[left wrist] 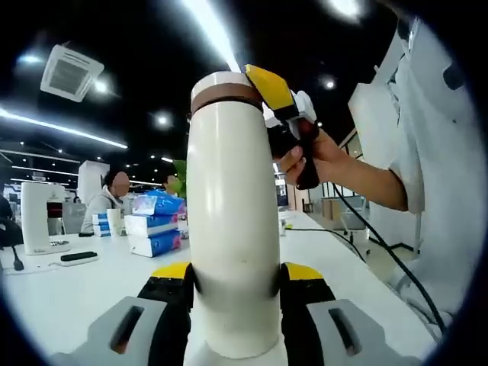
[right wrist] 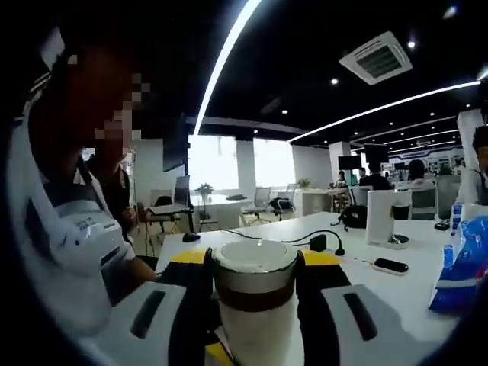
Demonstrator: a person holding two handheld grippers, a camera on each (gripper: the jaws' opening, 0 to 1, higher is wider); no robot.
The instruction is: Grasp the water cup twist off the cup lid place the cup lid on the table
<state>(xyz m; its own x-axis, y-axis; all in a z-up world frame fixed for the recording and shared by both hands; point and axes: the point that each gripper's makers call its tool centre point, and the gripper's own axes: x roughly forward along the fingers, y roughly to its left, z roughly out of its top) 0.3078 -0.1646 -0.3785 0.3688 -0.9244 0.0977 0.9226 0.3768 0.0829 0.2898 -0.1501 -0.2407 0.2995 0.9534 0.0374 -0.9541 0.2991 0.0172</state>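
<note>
Left gripper view: left tool (left wrist: 232, 286) clamped round the lower body of the white water cup (left wrist: 231, 229), cup upright above the white worktop (left wrist: 69, 293), w/ the right tool (left wrist: 268, 90) coming in from the right, held in a person's hand (left wrist: 309, 158), its yellow tip at the cup lid (left wrist: 226, 88) w/ brown band. Right gripper view: right tool (right wrist: 255, 267) closed on the cup lid (right wrist: 254, 268) from both sides, lid on the cup; phone (right wrist: 390, 266) & blue packs (right wrist: 461, 263) further back on worktop (right wrist: 396, 293).
</note>
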